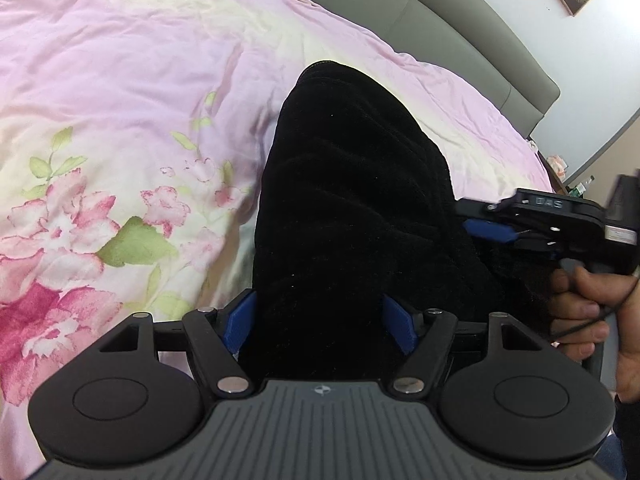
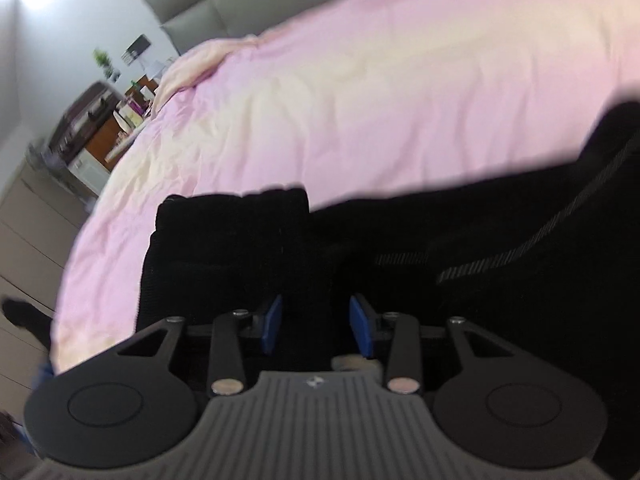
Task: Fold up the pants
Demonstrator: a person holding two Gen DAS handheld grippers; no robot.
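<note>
Soft black velvety pants (image 1: pixel 352 208) are spread lengthwise on the pink floral duvet (image 1: pixel 120 128); fabric is bunched between the left gripper's (image 1: pixel 320 326) wide-parted jaws, and between the right gripper's (image 2: pixel 316 326) narrower jaws, grip unclear.

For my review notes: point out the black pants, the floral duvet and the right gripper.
black pants (image 1: pixel 352 184), left wrist view, middle of the fabric.
floral duvet (image 1: pixel 120 80), left wrist view, bare pink area.
right gripper (image 1: pixel 476 226), left wrist view, between its fingertips.
</note>
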